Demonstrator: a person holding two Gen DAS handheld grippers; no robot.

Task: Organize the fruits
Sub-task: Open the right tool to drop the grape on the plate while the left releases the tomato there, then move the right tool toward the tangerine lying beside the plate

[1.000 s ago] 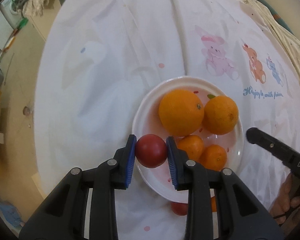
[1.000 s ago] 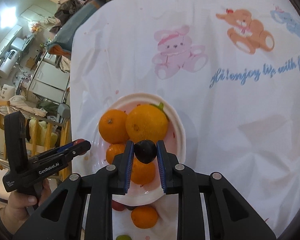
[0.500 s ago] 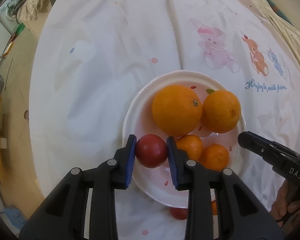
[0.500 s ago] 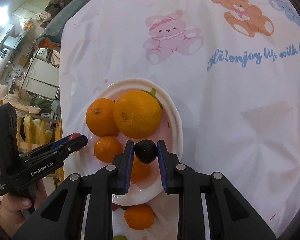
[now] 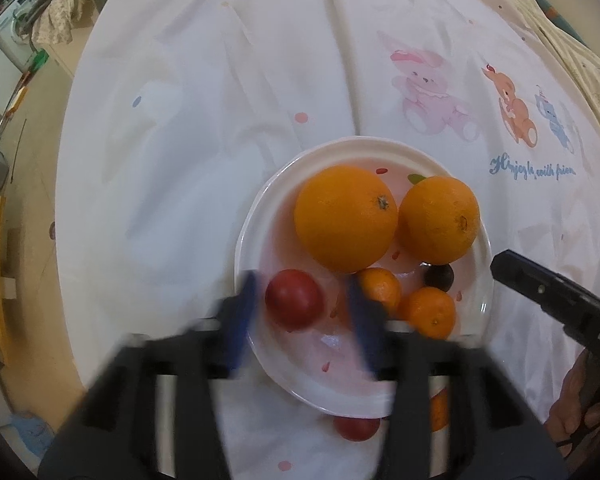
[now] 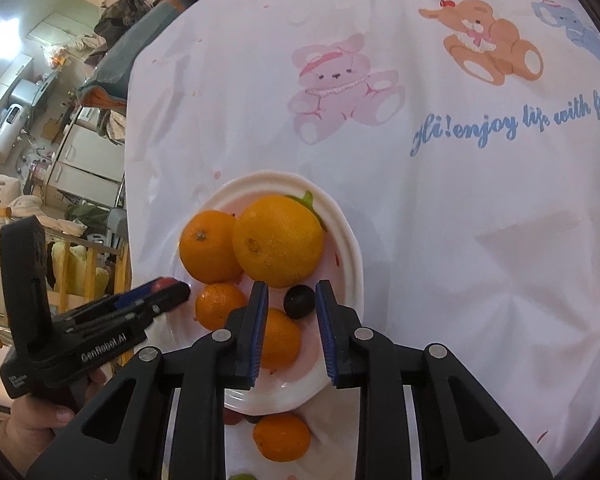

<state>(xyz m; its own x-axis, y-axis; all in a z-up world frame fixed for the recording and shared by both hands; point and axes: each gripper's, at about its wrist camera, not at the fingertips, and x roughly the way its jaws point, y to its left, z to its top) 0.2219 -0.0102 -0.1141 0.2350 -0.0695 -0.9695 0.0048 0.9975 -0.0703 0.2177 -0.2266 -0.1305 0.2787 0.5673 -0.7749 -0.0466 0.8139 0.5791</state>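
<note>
Fruits sit mostly on the white plate (image 5: 256, 216), where the left gripper (image 5: 300, 312) stands released around a red plum (image 5: 295, 298) and the right gripper (image 6: 291, 312) stands released around a dark plum (image 6: 299, 301); pulling either gripper back carelessly could clip its plum or the near oranges (image 6: 278, 338) and roll them over the low rim onto the cloth-covered surface (image 6: 440, 220)

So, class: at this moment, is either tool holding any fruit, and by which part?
Neither. The left tool stands open around the red fruit; the right tool stands open around the dark fruit.
</note>
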